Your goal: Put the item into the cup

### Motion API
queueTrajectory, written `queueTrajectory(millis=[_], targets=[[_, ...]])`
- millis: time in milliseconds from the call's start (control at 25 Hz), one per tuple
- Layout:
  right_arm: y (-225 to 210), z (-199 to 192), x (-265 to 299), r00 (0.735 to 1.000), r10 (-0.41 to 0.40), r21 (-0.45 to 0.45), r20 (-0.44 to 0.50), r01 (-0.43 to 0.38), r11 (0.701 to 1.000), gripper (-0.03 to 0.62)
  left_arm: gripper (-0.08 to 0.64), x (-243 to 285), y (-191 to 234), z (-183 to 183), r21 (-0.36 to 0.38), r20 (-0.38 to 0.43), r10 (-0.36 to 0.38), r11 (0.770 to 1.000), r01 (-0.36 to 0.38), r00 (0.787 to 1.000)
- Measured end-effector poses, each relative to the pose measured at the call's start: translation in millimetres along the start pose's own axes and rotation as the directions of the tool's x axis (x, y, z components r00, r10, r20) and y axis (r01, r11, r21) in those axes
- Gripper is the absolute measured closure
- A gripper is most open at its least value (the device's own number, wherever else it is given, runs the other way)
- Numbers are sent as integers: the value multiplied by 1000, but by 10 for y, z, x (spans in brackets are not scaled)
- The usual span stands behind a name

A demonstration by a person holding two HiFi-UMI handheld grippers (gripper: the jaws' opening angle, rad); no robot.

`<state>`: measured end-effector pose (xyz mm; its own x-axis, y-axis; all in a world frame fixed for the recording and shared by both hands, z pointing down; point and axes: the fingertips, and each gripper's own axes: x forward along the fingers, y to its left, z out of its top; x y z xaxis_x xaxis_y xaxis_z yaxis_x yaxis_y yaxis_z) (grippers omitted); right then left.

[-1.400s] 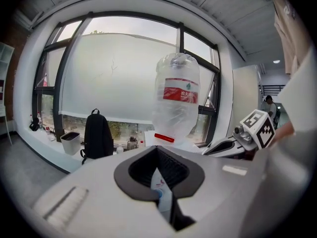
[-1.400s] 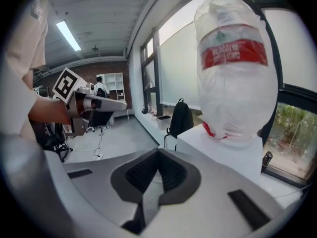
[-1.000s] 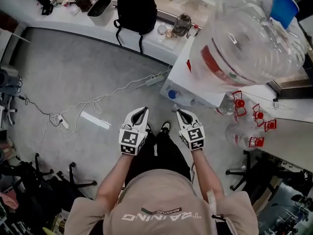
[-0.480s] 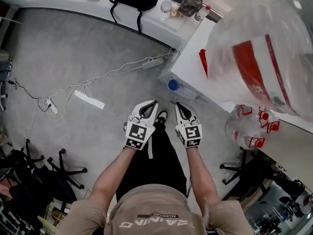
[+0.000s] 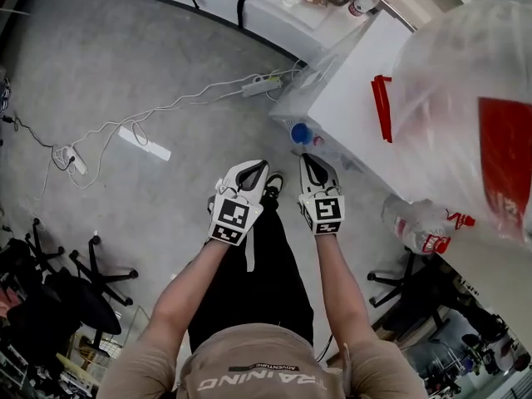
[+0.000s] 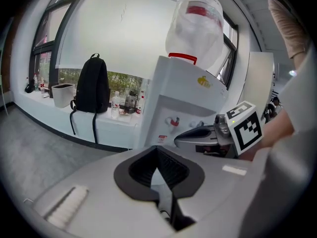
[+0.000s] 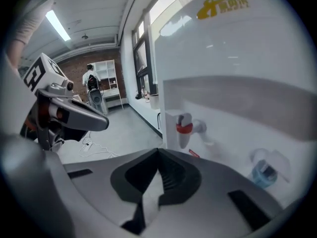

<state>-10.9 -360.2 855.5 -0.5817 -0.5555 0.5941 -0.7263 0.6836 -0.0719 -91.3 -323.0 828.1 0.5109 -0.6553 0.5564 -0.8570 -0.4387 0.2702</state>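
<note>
Left gripper [image 5: 263,165] and right gripper [image 5: 306,159] held out side by side, near each other, low over the grey floor [image 5: 125,73]. Both closed up tight, tips pressed together, nothing pinched in either one. Just ahead of them, a white water machine [image 5: 349,98] with a big clear bottle [image 5: 449,98] on top. On its front, a red tap [image 7: 184,127] and, lower to the right, a small blue thing [image 7: 262,173], too blurry to name. On the floor to the left, a white plug strip [image 5: 258,84] with long cords. Further back, a black backpack [image 6: 91,86] on a low white ledge [image 6: 119,120]. Cannot tell where the item or the cup is.
</note>
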Motion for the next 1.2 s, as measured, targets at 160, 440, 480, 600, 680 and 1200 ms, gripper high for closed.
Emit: queueTrajectory(millis=[160,440,480,600,680,1200], targets=[[-82,-37,150,1000,-16,3,8,16,1000,581,552,72,11,-67,17,-9,-23,1000,23,1000],[-209,-194,301,999,-50,8,-14,51,999,581,552,112,70,-168,30,-34,-39,999,40,999],[-228,-206,315,998,-55,13,-14,55,998,581,552,101,75,-198,31,-41,-38,999,40,998],[-273,-229,365,998,-63,25,-15,63,998,581,552,67,86,-308,19,-62,-36,999,38,997],[-283,-246,404,998,-65,28,-18,65,997,581,552,39,97,-323,18,-69,-34,999,35,997],[-391,-356,601,994,-98,18,-53,99,995,580,552,-60,27,-322,-7,-51,-37,999,36,998]])
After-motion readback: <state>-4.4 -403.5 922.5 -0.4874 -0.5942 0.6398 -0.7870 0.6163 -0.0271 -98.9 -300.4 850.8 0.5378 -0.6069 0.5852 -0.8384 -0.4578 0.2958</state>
